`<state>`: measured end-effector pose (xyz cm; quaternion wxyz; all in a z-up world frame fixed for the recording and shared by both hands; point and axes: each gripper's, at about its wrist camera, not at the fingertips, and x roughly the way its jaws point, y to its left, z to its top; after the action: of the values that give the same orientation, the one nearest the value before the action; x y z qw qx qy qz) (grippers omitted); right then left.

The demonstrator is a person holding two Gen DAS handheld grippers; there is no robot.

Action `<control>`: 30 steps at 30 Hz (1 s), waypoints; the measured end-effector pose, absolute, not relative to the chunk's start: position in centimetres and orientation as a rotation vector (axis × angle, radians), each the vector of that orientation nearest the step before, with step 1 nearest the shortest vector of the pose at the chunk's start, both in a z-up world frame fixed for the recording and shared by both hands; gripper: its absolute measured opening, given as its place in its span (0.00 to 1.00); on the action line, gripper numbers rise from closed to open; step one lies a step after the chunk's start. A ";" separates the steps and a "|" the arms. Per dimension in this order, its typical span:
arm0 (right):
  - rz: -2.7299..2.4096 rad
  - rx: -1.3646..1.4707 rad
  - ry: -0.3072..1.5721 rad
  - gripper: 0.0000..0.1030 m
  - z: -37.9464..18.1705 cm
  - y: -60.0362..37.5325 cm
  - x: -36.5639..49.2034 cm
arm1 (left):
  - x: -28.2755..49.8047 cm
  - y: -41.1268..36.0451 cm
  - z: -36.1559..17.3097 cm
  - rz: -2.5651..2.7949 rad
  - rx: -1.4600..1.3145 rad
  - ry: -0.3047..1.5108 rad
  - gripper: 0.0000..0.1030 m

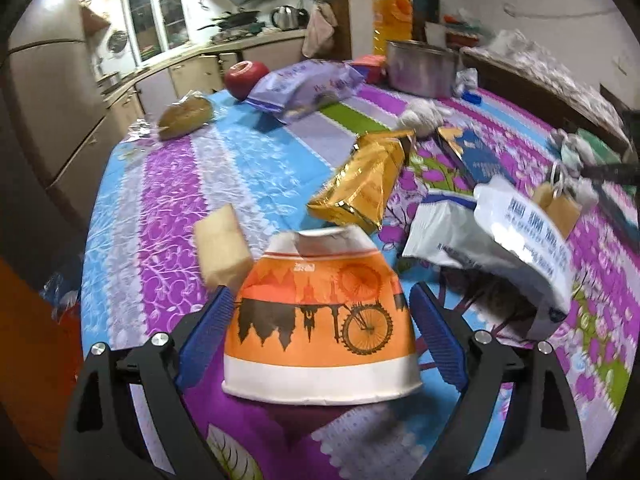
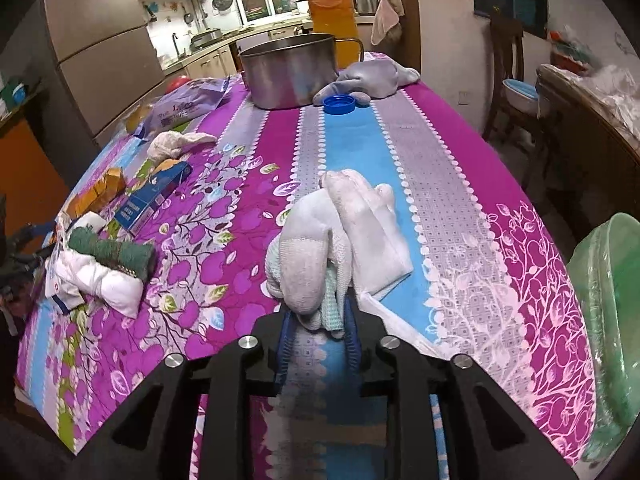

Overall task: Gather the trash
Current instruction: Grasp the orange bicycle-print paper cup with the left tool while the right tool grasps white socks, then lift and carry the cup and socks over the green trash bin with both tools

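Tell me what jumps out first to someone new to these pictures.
An upside-down orange paper bowl with a bicycle print sits between the open left gripper. The right gripper pinches a bundle of white cloth. Wrappers litter the purple floral tablecloth.

One paper bowl (image 1: 320, 320), one steel pot (image 2: 288, 70), one apple (image 1: 245, 74), one blue cap (image 2: 339, 104)

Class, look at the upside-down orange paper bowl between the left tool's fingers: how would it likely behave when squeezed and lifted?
The paper bowl looks thin-walled, so it is probably light and may dent if squeezed hard. Its sides taper toward the base on top, so the left tool, open around it, might slip upward. Resting on its wide rim, it seems unlikely to tip.
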<state>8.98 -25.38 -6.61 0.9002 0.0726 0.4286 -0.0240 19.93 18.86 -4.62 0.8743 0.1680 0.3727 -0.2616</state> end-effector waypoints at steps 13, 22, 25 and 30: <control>-0.076 -0.045 0.822 0.66 -6.4 -22.9 9.2 | 21.2 19.5 -5.8 -0.509 0.278 0.886 0.90; -0.108 -0.088 0.879 0.58 -7.2 -23.0 10.5 | 20.5 18.7 -5.8 -0.577 0.303 0.876 0.90; -0.117 -0.072 0.867 0.36 -7.2 -23.2 10.4 | 20.4 18.6 -5.9 -0.582 0.308 0.875 0.89; -0.110 -0.025 0.850 0.19 -6.8 -24.3 9.9 | 18.9 18.0 -5.7 -0.570 0.331 0.860 0.89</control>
<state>9.94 -24.34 -6.85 0.9094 -0.0119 0.4123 -0.0532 18.89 17.97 -5.74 0.8568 0.1573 0.4093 -0.2713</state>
